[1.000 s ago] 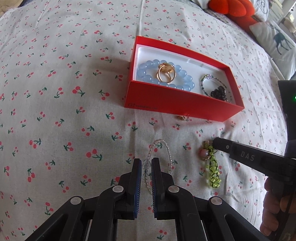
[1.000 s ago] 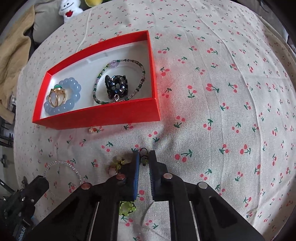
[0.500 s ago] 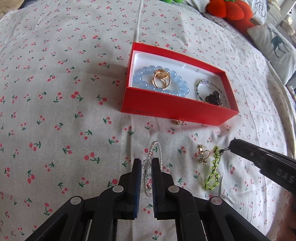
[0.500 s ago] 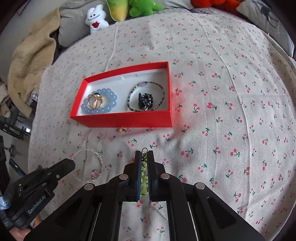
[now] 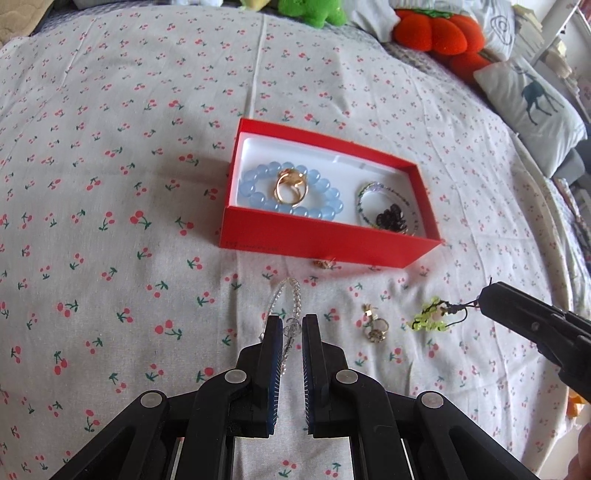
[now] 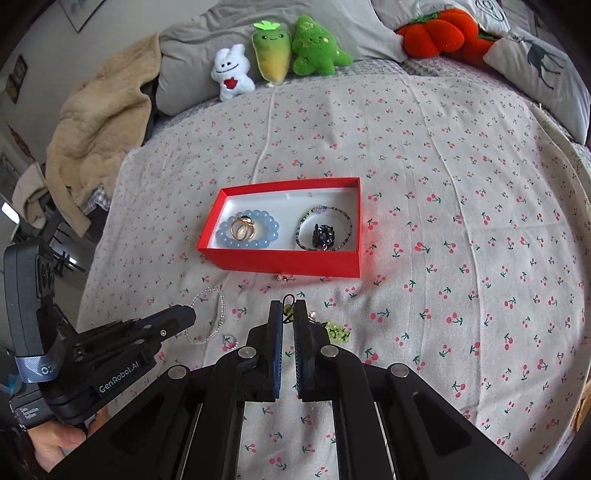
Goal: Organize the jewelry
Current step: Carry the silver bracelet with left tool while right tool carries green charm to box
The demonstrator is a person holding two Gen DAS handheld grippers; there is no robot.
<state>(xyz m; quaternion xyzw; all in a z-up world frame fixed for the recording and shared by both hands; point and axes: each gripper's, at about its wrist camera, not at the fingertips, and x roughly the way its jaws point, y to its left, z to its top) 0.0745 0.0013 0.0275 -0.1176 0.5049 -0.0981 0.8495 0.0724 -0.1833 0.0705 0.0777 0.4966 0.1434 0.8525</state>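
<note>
A red box lies on the cherry-print bedspread, holding a blue bead bracelet with gold rings, a thin beaded bracelet and a dark charm. My left gripper is shut on a clear bead bracelet, which hangs lifted between its fingers; it also shows in the right wrist view. My right gripper is shut on the black cord of a green bead charm, lifted off the bed. Small gold earrings lie on the bedspread between the grippers.
A tiny gold piece lies against the box's front wall. Plush toys, grey pillows, an orange cushion and a tan blanket line the far side of the bed.
Both grippers have risen and drawn back from the bed. The left has lifted the clear bracelet, the right has lifted the green charm by its cord.
</note>
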